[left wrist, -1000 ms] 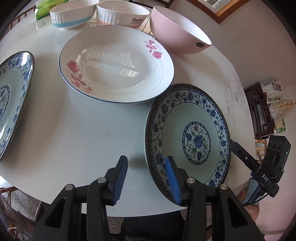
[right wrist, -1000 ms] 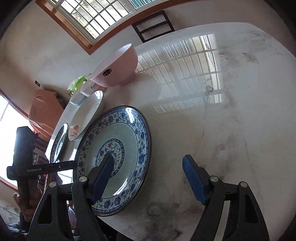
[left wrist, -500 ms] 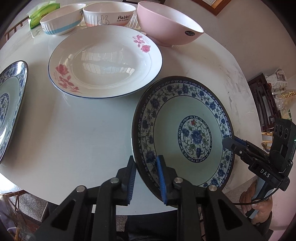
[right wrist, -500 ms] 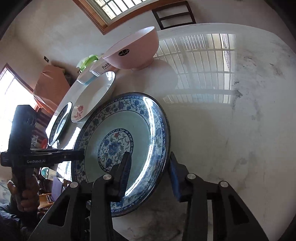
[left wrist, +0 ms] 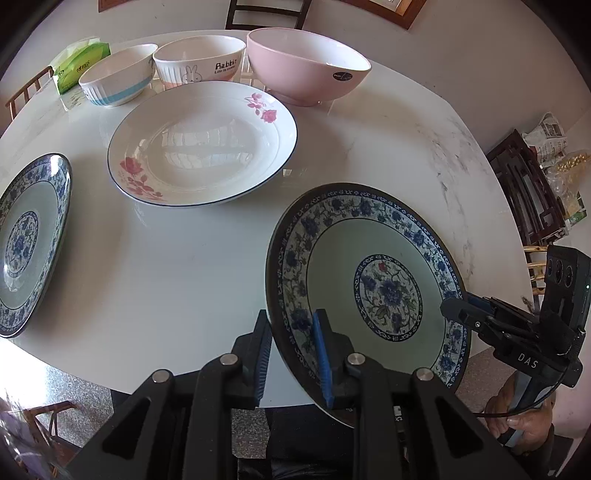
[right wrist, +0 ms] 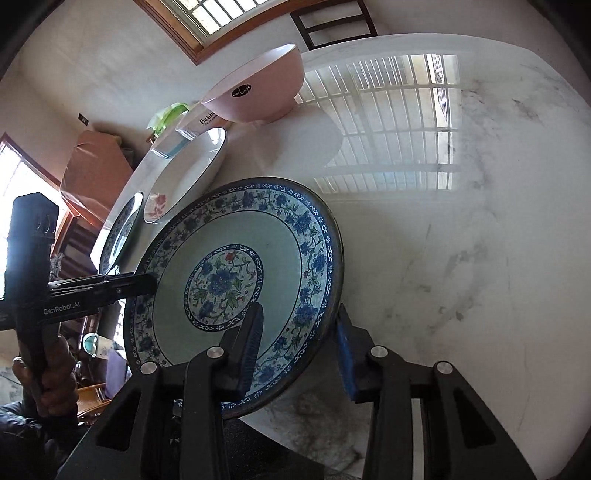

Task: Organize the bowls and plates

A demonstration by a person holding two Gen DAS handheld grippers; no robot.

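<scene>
A blue-and-white floral plate (left wrist: 388, 288) (right wrist: 221, 280) is held tilted above the near edge of the white marble table (left wrist: 166, 277). My left gripper (left wrist: 293, 354) is shut on its left rim, one pad under and one on the face. My right gripper (right wrist: 299, 350) is shut on the opposite rim; its tip (left wrist: 461, 306) shows in the left wrist view, and the left gripper's tip (right wrist: 147, 282) in the right wrist view. A matching blue plate (left wrist: 26, 243) lies at the far left. A white plate with pink flowers (left wrist: 203, 144) lies mid-table.
Three bowls stand along the back: a blue-striped one (left wrist: 118, 75), a rabbit-print one (left wrist: 199, 62) and a large pink one (left wrist: 306, 66). A green tissue pack (left wrist: 79, 62) lies at the back left. A dark chair (left wrist: 266, 14) stands behind the table. Dark shelves (left wrist: 532, 192) stand right.
Both grippers went from open around the plate's rim to shut on it. The plate has come up off the table and tilted, and the left gripper view has drawn back slightly.
</scene>
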